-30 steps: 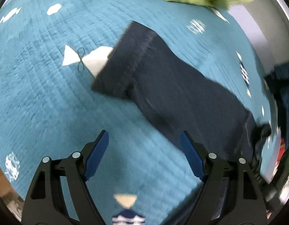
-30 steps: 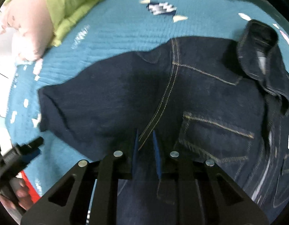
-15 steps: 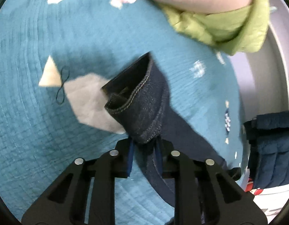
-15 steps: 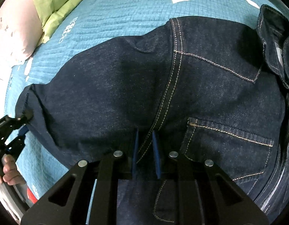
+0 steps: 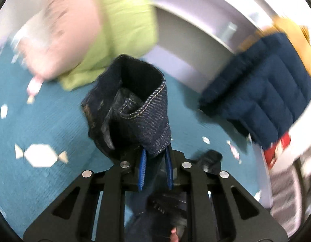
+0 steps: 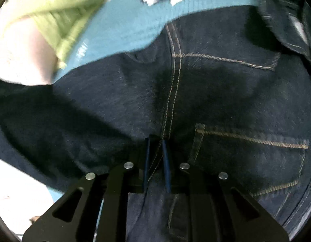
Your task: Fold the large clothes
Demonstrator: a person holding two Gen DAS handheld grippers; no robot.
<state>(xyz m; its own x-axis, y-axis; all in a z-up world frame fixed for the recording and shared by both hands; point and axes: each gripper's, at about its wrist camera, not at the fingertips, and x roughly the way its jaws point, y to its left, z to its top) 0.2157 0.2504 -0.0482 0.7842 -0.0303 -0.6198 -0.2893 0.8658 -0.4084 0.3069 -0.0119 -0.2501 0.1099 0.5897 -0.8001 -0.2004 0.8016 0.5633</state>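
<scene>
- The left gripper (image 5: 154, 160) is pinching the sleeve cuff (image 5: 143, 109) of the denim jacket (image 6: 175, 92), jaws narrow, above the teal bedspread (image 5: 44, 125).
- The right gripper (image 6: 156, 157) is clamping the jacket's shoulder seam (image 6: 172, 92).
- Sleeve fold is underway; next, the cuff needs laying across the jacket body.

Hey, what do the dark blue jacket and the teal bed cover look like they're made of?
The dark blue jacket looks like denim: a matte twill weave, tan double topstitching along the seams and a stitched pocket. The teal bed cover appears to be a soft quilted cotton-type fabric, matte, with fine ribbed rows and pale printed shapes; its exact fibre cannot be told.
</scene>
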